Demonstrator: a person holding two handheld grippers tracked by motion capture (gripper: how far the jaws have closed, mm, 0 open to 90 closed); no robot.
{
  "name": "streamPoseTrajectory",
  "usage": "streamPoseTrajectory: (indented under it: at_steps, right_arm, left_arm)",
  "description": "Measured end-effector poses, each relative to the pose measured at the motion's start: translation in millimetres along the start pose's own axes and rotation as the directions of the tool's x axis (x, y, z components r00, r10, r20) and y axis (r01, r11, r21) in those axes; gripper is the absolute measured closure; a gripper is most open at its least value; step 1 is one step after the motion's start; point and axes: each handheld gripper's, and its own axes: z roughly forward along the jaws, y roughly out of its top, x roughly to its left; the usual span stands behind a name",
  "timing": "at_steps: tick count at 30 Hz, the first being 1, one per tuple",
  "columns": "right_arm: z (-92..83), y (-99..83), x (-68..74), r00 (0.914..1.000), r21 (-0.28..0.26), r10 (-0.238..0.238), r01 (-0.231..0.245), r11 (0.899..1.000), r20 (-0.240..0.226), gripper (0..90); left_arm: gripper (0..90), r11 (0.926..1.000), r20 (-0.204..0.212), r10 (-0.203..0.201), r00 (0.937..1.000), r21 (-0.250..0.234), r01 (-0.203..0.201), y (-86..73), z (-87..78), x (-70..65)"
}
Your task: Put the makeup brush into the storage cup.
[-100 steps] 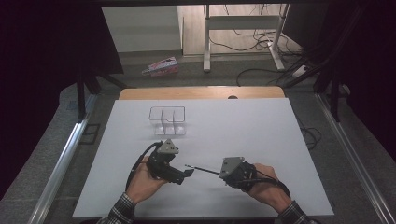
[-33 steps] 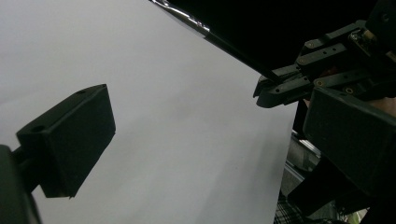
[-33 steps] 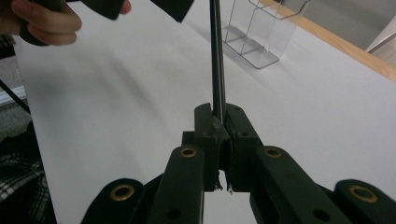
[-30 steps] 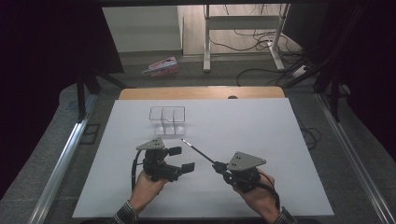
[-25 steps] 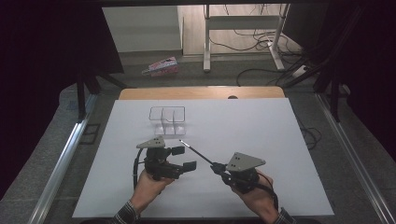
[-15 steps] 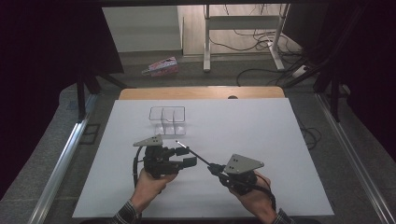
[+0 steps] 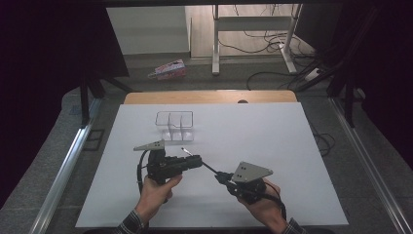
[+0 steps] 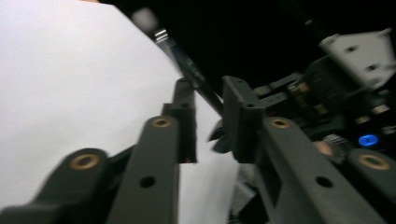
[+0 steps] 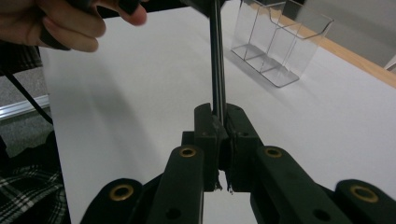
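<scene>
We have a thin black pen (image 7: 207, 167) spanning the gap between the two grippers, low over the white counter (image 7: 272, 136), a little toward 5 o'clock from the clear divided holder (image 7: 174, 126). The right gripper (image 9: 219, 122) is clenched on the pen's lower end. The left gripper (image 8: 211, 107) has just been closing its jaws around the shaft nearer the silver-tipped end (its own view is blurred, and a gap seems to remain beside the shaft, so we cannot tell that the pads press yet). The step looks like a hand-over, or a two-handed pull on the pen. To do it well, we should keep the right gripper's hold firm until the left is seated squarely across the shaft, keep both hands steady, and avoid twisting the pen between the two grips.
</scene>
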Motion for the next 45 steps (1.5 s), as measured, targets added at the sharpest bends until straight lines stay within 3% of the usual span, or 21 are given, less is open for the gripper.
streamPoseTrajectory:
  at_steps: [3, 7, 9, 14, 18, 32, 45]
  right_arm:
    - [4.1, -1.7, -0.9, 1.0000, 0.024, 0.000, 0.000, 1.000, -0.003, 84.1]
    - [7.3, -2.4, -1.6, 0.9999, 0.043, 0.002, -0.001, 0.999, -0.011, 83.1]
    - [8.2, -2.7, -3.3, 0.9997, 0.056, 0.017, -0.016, 0.998, -0.019, 76.8]
    - [8.2, -3.6, -5.7, 0.9989, 0.055, 0.044, -0.044, 0.997, 0.018, 54.9]
    - [9.1, -3.9, -8.6, 0.9979, 0.062, 0.060, -0.061, 0.996, 0.024, 43.6]
    - [9.9, -6.4, -13.5, 0.9950, 0.071, 0.100, -0.100, 0.992, 0.003, 28.3]
    - [8.4, -12.8, -20.2, 0.9914, 0.105, 0.129, -0.131, 0.986, 0.026, 16.8]
  left_arm:
    - [84.6, 0.9999, 0.053, -0.015, 0.9985, -0.003, 0.015, 0.9, 0.8, -1.3]
    - [85.6, 1.0000, 0.038, 0.001, 0.9993, 0.009, -0.001, 1.8, 0.9, -4.5]
    - [85.6, 0.9999, 0.019, 0.011, 0.9998, 0.009, -0.011, 2.0, 0.3, -5.4]
    - [85.6, 0.9994, -0.021, 0.033, 0.9992, 0.002, -0.033, 4.0, -4.2, -6.8]
    - [85.6, 0.9988, -0.048, 0.048, 0.9977, 0.013, -0.048, 4.3, -5.1, -7.8]
    - [85.6, 0.9944, -0.123, 0.096, 0.9878, 0.056, -0.090, 5.0, -4.9, -10.7]
    - [85.6, 0.9880, -0.196, 0.137, 0.9709, 0.097, -0.120, 5.8, -6.8, -12.2]
